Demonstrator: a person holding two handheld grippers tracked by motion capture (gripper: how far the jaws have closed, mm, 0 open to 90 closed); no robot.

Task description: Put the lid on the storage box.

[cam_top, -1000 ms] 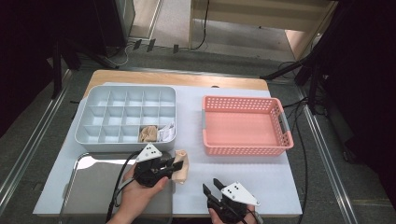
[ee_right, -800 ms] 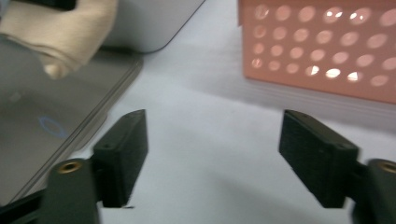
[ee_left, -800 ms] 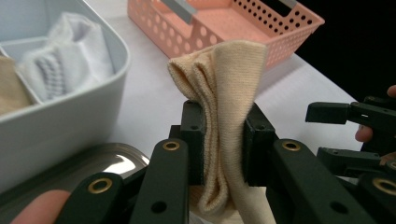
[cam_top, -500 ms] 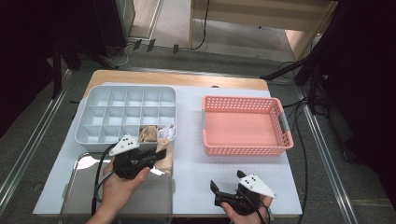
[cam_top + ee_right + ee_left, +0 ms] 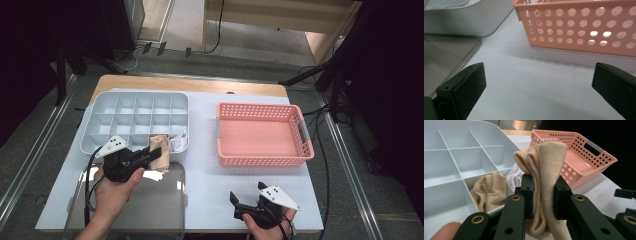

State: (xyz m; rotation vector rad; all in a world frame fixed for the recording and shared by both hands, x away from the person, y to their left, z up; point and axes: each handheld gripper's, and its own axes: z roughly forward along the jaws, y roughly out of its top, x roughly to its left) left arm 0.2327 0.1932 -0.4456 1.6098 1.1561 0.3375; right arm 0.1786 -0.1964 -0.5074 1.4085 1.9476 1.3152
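Observation:
A beige folded sock [image 5: 546,165] hangs pinched between the pads of my left gripper [image 5: 543,195]. In the high view that left gripper [image 5: 152,156] holds the sock [image 5: 160,150] at the near edge of the pale blue divided organizer [image 5: 135,107]. One near compartment holds another beige sock [image 5: 489,192], with a white cloth item [image 5: 515,176] beside it. My right gripper [image 5: 247,195] is low at the table's front edge. Its jaws have just been opening and now stand wide in the right gripper view [image 5: 539,82], with nothing between them.
A pink perforated basket [image 5: 260,107] stands empty to the right of the organizer and ahead of the right gripper [image 5: 584,30]. A shiny metal tray [image 5: 135,205] lies at the front left, under the left hand. White table covering [image 5: 205,165] lies between them.
My left gripper has carried the beige sock left and away from me, from over the metal tray to the organizer's near edge. The right gripper shifted slightly right and its jaws spread wider.

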